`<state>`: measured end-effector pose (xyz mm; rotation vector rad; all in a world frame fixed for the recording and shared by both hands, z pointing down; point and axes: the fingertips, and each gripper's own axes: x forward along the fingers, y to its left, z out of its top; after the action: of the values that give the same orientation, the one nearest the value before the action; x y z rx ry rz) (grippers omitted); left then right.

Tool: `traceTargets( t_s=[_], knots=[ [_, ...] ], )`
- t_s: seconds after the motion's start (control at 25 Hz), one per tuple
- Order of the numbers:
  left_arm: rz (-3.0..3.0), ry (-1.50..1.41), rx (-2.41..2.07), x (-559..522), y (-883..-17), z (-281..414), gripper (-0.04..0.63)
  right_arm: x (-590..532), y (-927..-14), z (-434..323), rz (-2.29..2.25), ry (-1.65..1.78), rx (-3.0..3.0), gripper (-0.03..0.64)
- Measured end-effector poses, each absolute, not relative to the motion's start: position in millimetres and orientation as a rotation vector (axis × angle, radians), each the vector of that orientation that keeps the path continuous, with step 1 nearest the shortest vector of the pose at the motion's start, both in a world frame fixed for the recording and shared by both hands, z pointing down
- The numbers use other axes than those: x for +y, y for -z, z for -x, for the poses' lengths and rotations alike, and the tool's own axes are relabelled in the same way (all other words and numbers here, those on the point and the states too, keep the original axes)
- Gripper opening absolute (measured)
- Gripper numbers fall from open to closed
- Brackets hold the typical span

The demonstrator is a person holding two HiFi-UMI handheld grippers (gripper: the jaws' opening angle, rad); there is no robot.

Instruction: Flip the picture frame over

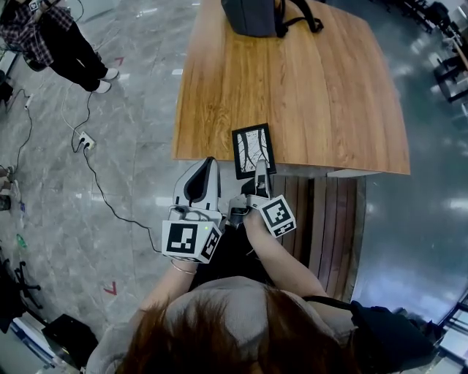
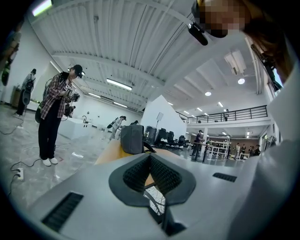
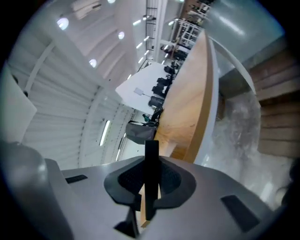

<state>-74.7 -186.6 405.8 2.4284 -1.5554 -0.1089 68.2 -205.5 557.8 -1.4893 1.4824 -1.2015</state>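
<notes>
The right hand-held gripper (image 1: 261, 172) is clamped on the near edge of the picture frame (image 1: 254, 148) — picture side up at the surface (image 1: 329, 88) edge. The left hand-held gripper (image 1: 209, 163) sits beside it, jaws together, empty.

**Wooden table, two things on it**

A pale wooden table (image 1: 314, 95) stood on a glossy grey floor (image 1: 124, 88); a dark bag (image 1: 252, 16) sat at its far edge; a black picture frame (image 1: 253, 150) lay picture side up at the near edge, its lower end just past the rim; a slatted wooden bench (image 1: 329, 219) stood against the near side; a power strip (image 1: 85, 140) and its cable (image 1: 110, 207) lay on the floor.
</notes>
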Motion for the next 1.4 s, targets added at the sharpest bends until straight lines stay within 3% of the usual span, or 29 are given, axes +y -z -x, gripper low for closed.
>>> traceTargets(
  t_s=[0.32,1.08,1.4],
  knots=[
    [-2.443,0.051,-1.529,-189.6,-416.5,69.1,0.006,-203.0,-605.3,-67.7,1.330,1.326,1.149,0.058],
    [-2.460,0.013,-1.478,-195.6,-428.6,65.3,0.006,-211.2,-611.2,-70.6,1.348,1.282,1.271,0.061],
    [-2.468,0.020,-1.461,-198.7,-428.6,64.3,0.006,-212.9,-604.4,-67.0,1.331,1.329,1.367,0.166]
  ],
)
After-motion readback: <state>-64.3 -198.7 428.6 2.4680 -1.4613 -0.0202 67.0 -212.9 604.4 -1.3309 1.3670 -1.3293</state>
